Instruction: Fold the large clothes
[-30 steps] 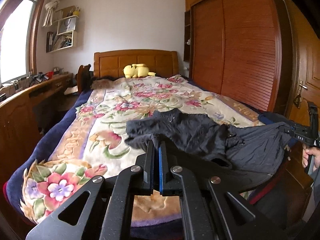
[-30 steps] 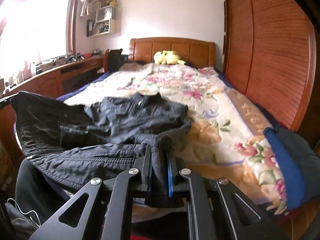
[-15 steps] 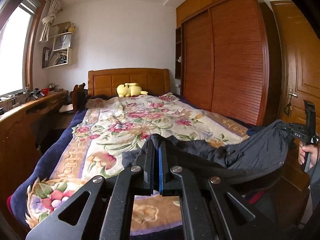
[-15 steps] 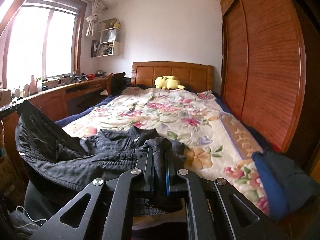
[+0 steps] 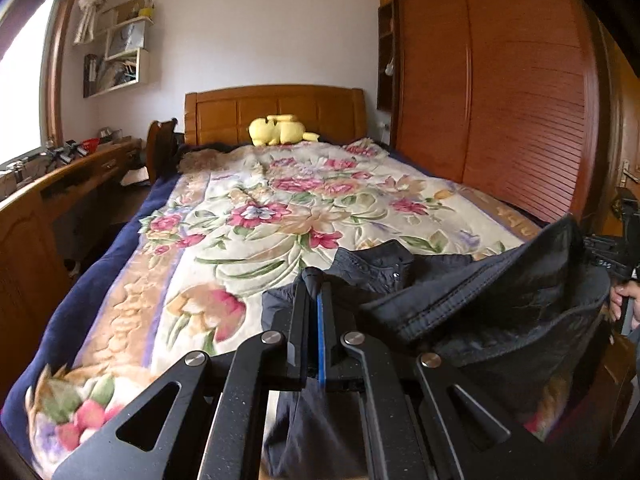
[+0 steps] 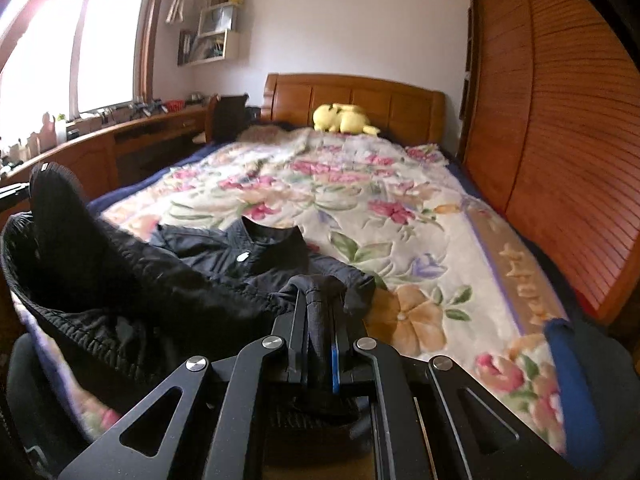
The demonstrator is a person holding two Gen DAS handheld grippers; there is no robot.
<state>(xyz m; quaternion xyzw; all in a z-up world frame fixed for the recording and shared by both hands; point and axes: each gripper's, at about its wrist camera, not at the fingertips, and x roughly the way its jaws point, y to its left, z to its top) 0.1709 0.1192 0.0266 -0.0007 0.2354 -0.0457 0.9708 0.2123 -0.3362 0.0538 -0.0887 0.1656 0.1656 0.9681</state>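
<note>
**Jacket slung between both tools at the foot of the bed**

My left tool (image 5: 314,284) is clamped on one lower corner of the black jacket (image 6: 224,264), my right tool (image 6: 320,292) on the other. Its collar end lies ahead on the bed (image 5: 168,264) near the foot edge, long axis toward the headboard (image 5: 276,108), both hands equally near.

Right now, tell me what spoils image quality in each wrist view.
Left wrist view: fisheye bends the wardrobe; the floral blanket smears with motion blur at lower left. Right wrist view: the window blows out white, and blur softens the dark jacket at the near edge.
</note>
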